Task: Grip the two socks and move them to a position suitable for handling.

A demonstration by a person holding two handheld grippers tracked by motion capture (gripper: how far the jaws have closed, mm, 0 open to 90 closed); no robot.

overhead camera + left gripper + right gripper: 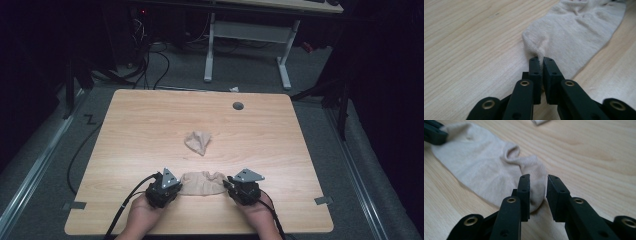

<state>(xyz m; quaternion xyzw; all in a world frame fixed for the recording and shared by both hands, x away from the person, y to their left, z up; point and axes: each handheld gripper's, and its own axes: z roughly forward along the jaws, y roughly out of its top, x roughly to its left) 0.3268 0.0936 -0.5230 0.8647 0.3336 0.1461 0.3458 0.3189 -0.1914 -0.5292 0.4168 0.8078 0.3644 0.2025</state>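
Note:
A beige sock (202,182) lies flat near the front edge of the wooden table (150,115), stretched between my two grippers. My left gripper (181,184) is at its left end. In the left gripper view the jaws (541,60) are shut on a pinched-up fold of the sock's (574,30) edge. My right gripper (227,182) is at the other end. In the right gripper view its jaws (537,178) stand apart with the bunched end of the sock (479,162) between them, not clamped. The left gripper's jaw tip (434,132) shows at the sock's far end.
A second beige sock (198,142) lies crumpled in the middle of the table, beyond the first. A grey round grommet (238,105) sits near the table's far edge. Behind the table, a white desk frame (210,50) and cables stand on the floor.

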